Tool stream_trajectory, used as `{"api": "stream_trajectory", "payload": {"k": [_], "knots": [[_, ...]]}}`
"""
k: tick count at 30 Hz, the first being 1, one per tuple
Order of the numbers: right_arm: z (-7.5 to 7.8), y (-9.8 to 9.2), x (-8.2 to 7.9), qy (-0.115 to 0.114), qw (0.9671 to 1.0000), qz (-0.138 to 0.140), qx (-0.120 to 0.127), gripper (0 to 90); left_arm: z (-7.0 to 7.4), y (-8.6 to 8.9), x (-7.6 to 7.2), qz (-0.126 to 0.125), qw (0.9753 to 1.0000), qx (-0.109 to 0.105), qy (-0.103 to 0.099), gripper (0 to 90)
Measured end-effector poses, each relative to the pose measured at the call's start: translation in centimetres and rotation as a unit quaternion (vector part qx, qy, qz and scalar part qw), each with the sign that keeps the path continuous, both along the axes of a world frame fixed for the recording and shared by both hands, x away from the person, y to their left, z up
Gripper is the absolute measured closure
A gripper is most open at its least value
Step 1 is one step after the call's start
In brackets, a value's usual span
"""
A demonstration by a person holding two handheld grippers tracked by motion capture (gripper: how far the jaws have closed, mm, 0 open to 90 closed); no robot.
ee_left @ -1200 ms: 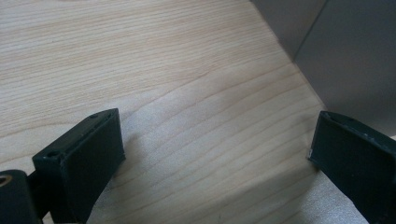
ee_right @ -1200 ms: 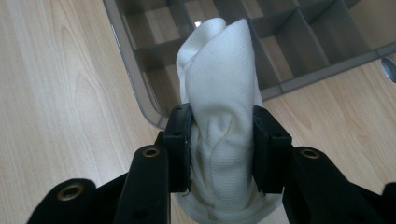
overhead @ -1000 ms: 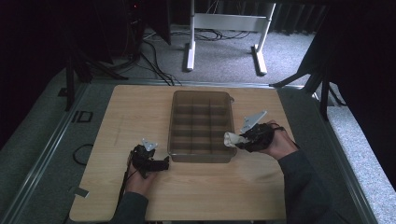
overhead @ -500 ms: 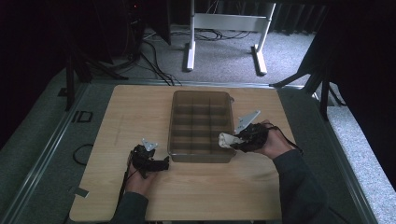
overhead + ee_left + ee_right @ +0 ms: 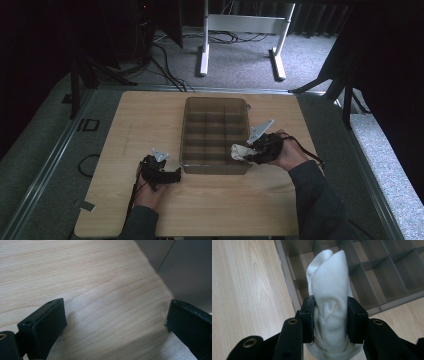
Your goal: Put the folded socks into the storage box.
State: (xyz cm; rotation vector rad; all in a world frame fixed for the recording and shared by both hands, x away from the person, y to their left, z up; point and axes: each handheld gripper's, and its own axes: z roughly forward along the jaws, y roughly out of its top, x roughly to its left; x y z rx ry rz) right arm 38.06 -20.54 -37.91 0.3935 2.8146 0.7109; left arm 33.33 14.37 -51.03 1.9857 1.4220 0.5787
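We find a rolled white cloth [image 5: 329, 297] clamped between the jaws of the right gripper [image 5: 331, 315], which are closed against both of its sides. In the high view the cloth [image 5: 240, 152] hangs over the near right corner of the compartment box [image 5: 192, 107], just above its rim; whether it touches the rim we cannot tell. The right gripper view places the cloth's tip over a near compartment beside the box's outer wall [image 5: 287, 270]. The lower end of the cloth is cut off by the bottom of that view.

The right gripper [image 5: 252, 150] is held by the right hand [image 5: 285, 152] at the right side of the box. The box is grey, translucent and divided into a grid of compartments; those we can see into hold nothing. It stands at the middle of the table [image 5: 135, 120].

The left gripper [image 5: 170, 175] rests near the near left corner of the box, held by the left hand [image 5: 150, 192]. Its jaws stand wide apart with bare wood [image 5: 100, 297] between them, holding nothing; the box wall [image 5: 185, 272] rises close by.

The table is light wood with visible grain. Around it we note grey carpet [image 5: 235, 55], trailing cables [image 5: 165, 65] and a white stand [image 5: 240, 30]; the room beyond is too dark to make out.
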Motion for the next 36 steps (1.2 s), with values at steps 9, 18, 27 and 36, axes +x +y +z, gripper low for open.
{"api": "stream_trajectory", "payload": {"k": [9, 18, 27, 36], "knots": [[-0.3, 0.3, 0.2, 0.004, 1.0, 0.001, -0.003, 63.7, 0.0, 0.0, 0.0, 0.0, 1.0, 0.0, 0.0, 2.9], [-0.7, 0.8, 0.4, 0.009, 1.0, 0.003, -0.003, 63.7, 0.0, 0.0, 0.0, 0.0, 1.0, 0.0, 0.0, 2.9], [-1.0, 1.1, 0.7, 0.014, 0.9999, 0.003, -0.006, 63.8, 0.0, 0.0, 0.0, 0.0, 1.0, 0.0, 0.0, 2.9], [-1.3, 1.6, 1.0, 0.02, 0.9998, 0.006, -0.008, 63.9, 0.0, 0.0, 0.0, 0.0, 1.0, 0.0, 0.0, 2.9]]}}
